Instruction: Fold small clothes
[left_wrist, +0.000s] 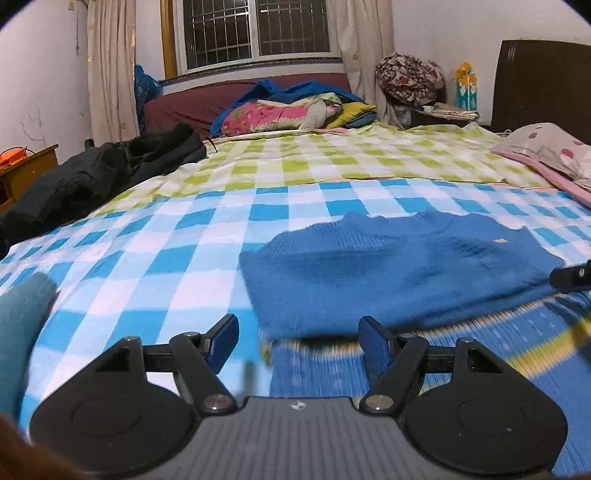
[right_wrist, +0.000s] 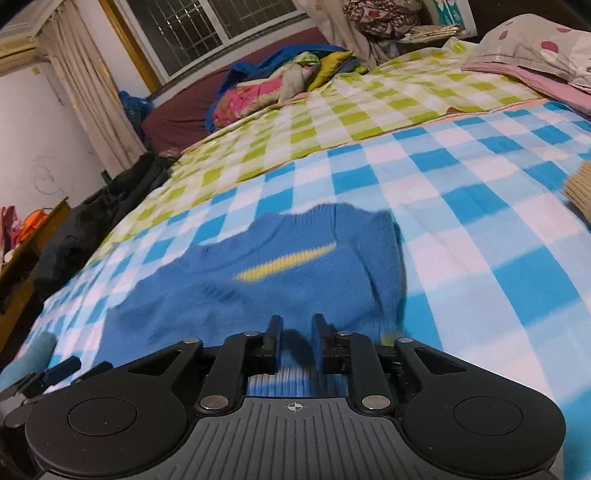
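Left wrist view: the left gripper (left_wrist: 297, 341) hangs low over the bed with the blue, white and green checked sheet (left_wrist: 155, 258), its jaws wide apart and nothing between them, probably placed to take the near edge of the small blue knitted sweater (left_wrist: 399, 273) that lies flat just ahead; the sweater's near hem is blurred, its far edge shows a ribbed neck; a tip of the right gripper (left_wrist: 570, 275) enters at the right edge, over the sweater's side; a teal knitted item (left_wrist: 22, 321) lies at the left. Right wrist view: the right gripper (right_wrist: 297, 343) sits over the sweater's (right_wrist: 258, 295) near hem, jaws narrowly apart with blue knit showing between them, the pads apparently not pressing; a yellow stripe (right_wrist: 286, 264) crosses the sweater's chest, and the garment lies spread, seemingly partly folded.
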